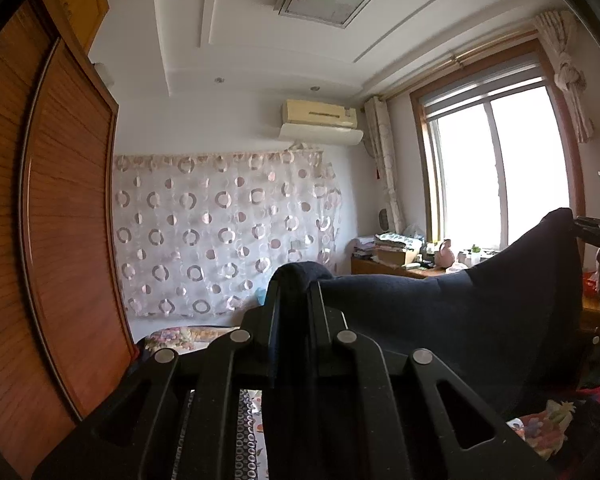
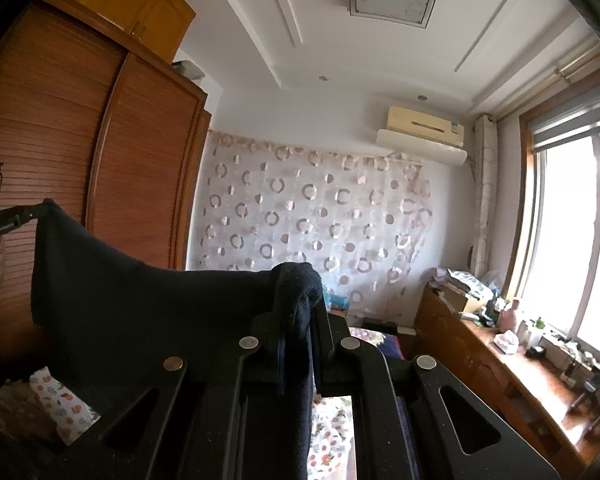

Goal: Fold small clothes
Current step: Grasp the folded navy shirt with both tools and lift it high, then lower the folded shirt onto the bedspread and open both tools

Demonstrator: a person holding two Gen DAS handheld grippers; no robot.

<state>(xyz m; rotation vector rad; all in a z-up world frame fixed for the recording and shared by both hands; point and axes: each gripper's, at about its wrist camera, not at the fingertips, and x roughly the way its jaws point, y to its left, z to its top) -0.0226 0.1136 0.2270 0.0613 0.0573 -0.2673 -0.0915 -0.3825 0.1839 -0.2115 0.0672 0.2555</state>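
Observation:
A dark navy garment [image 1: 480,312] hangs stretched in the air between my two grippers. My left gripper [image 1: 294,280] is shut on one top corner of it, the cloth bunched over its fingertips. In the right wrist view the same garment [image 2: 140,304] spreads to the left, and my right gripper [image 2: 298,284] is shut on the other top corner. My right gripper shows at the far right of the left wrist view [image 1: 588,226], and my left one with the person's hand at the far left of the right wrist view [image 2: 40,210]. Both grippers point level.
A floral bedsheet [image 2: 60,404] lies below the garment. A wooden wardrobe [image 2: 100,160] stands on the left, a patterned curtain [image 1: 220,232] covers the far wall, and a cluttered wooden sideboard [image 2: 500,344] runs under the bright window [image 1: 496,172].

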